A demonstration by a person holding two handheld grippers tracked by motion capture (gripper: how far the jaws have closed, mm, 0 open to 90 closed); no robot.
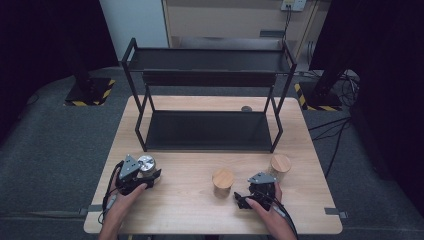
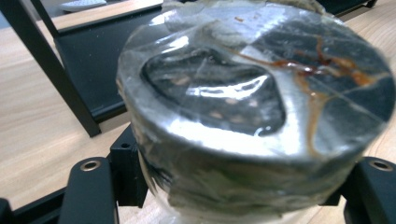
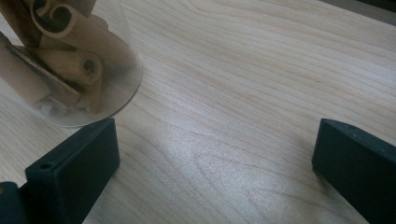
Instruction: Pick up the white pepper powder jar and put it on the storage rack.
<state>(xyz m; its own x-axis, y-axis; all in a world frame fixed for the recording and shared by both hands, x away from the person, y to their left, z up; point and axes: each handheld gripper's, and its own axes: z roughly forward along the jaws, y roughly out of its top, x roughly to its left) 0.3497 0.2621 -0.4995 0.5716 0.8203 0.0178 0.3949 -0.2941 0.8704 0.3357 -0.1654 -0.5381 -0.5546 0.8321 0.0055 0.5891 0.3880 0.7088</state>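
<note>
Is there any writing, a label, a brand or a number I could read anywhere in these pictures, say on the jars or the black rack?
No readable text anywhere.
Silver-lidded jar: shiny wrapped lid with brown streaks, no letters.
Two wooden-lidded jars: plain lids, no label to be seen.
Black rack: no marking visible.
Yellow-and-black hazard stripes on the floor bases: a warning pattern, no words.
Wall socket plate: too small to tell.

Two handheld grippers of matte black, left gripper (image 1: 134,176) and right gripper (image 1: 254,192) each topped by a grey three-cornered plate, blocky black jaws marked by small round screw holes, black cables trailed back along bare forearms, no sleeves worn.
</note>
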